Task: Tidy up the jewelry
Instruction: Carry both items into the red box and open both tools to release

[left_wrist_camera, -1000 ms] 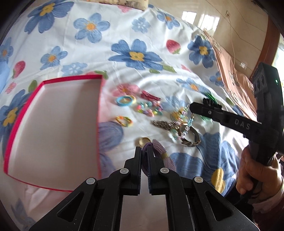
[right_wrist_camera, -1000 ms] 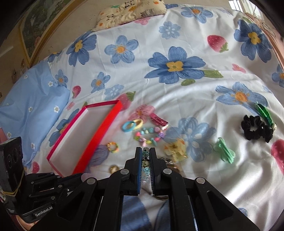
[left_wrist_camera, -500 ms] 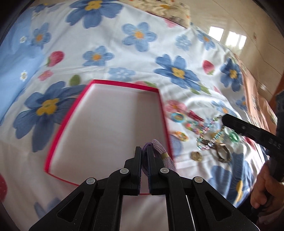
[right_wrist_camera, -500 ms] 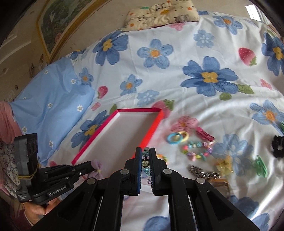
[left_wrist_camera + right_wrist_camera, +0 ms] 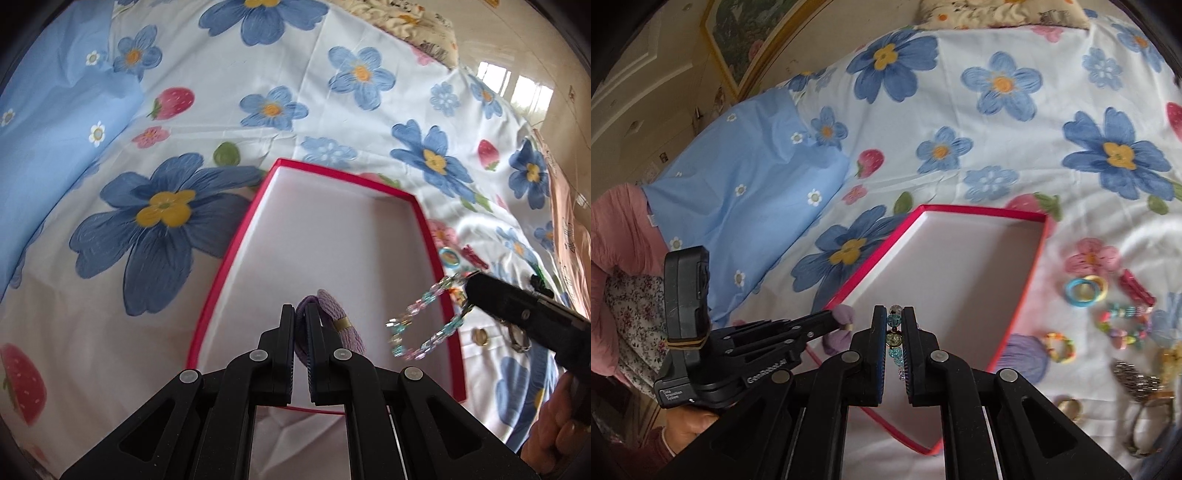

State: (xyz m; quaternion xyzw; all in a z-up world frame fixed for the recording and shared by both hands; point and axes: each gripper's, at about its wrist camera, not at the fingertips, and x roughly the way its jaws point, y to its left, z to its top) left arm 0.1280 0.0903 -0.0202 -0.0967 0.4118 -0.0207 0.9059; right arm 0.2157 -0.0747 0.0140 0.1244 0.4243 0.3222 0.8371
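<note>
Now | left tongs [image 5: 301,317] clamp purple hair tie [image 5: 338,325] | right tongs [image 5: 894,321] clamp beaded bracelet [image 5: 424,321]

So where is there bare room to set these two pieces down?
The white floor of the red-rimmed shallow box holds nothing in either view. Crowded: the floral bedsheet beside its right rim, where small colourful rings, a beaded bracelet and metal pieces lie.

The red-rimmed box [image 5: 421,221] has a bare white floor across mid-frame, open from above. At right, loose trinkets [image 5: 1123,325] crowd the floral bedspread [image 5: 221,92]; the upper-left bedspread lies unobstructed.
</note>
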